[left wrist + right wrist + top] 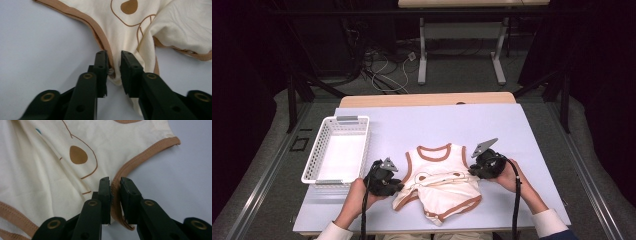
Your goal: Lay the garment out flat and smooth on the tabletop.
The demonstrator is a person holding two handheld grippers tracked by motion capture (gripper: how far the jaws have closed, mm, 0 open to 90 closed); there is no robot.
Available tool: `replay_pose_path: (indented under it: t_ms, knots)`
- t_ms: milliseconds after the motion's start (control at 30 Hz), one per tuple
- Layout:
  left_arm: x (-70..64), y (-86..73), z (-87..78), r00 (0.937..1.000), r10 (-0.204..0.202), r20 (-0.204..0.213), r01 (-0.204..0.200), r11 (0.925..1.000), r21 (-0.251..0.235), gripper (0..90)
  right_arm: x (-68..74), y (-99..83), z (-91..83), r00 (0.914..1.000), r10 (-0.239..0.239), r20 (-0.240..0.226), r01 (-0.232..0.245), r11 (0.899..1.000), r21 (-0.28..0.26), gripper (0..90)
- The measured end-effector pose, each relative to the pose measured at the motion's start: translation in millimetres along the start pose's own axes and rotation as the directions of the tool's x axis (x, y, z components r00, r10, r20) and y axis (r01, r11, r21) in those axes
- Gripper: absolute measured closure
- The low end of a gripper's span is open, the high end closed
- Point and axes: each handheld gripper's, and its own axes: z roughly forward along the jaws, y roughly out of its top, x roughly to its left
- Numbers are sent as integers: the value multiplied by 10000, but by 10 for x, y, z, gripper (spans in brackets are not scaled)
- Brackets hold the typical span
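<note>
Grippers pinch both sides of the vest

Vest (439, 182) lies on the table (412, 127), right of the basket (338, 150). Left gripper (114, 65) has its jaws nearly closed on the brown-trimmed edge; right gripper (115, 187) likewise clamps the armhole trim.

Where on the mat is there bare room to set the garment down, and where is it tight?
Bare: the mat beyond the bodysuit up to the far edge, and the strip right of the right gripper. The basket is empty. Tight: between the basket and the left gripper, and the near edge.
</note>
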Motion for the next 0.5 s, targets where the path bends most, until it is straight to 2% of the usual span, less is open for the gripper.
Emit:
replay_pose_path:
  t_ms: [33,67,133,167,200,233,267,300,433,467,500]
  knots:
    - [3,2,-5,10000,40,-29,-40,10000,-33,686,-10,-1,-5,10000,-11,31,11,10000,-7,743]
    - [-5,1,-6,9998,-174,23,174,9998,-106,638,-20,-6,-9,10000,15,37,-14,10000,-78,726]
    - [6,6,-17,10000,66,-32,-67,9999,-82,604,-31,-5,-21,10000,32,4,-32,10000,-59,656]
    - [4,4,-18,9999,-102,-62,101,9999,-127,571,-41,-7,-25,10000,33,24,-33,9998,-205,641]
    - [16,5,-23,10000,-52,-69,51,9999,-123,536,-45,-5,-39,9999,74,-105,-76,9997,-246,616]
    - [26,3,-33,10000,40,-55,-41,9999,-156,532,-49,-2,-50,9999,12,-133,-16,9994,-355,591]
    - [28,0,-37,10000,-57,-36,56,9997,-245,513,-49,4,-66,9999,72,-105,-75,9994,-330,556]
    - [37,3,-46,9999,36,-151,-39,9998,-216,485,-52,5,-70,9998,100,-183,-107,9991,-413,529]
    - [48,1,-60,9999,-104,-66,102,9996,-273,402,-58,12,-94,9994,135,-333,-153,9984,-541,427]
    - [61,2,-65,9999,23,-111,-26,9996,-294,389,-60,14,-103,9994,133,-326,-148,9988,-467,409]
    - [56,-2,-62,9999,-131,-49,129,9992,-377,371,-62,13,-100,9990,106,-432,-132,9981,-600,392]
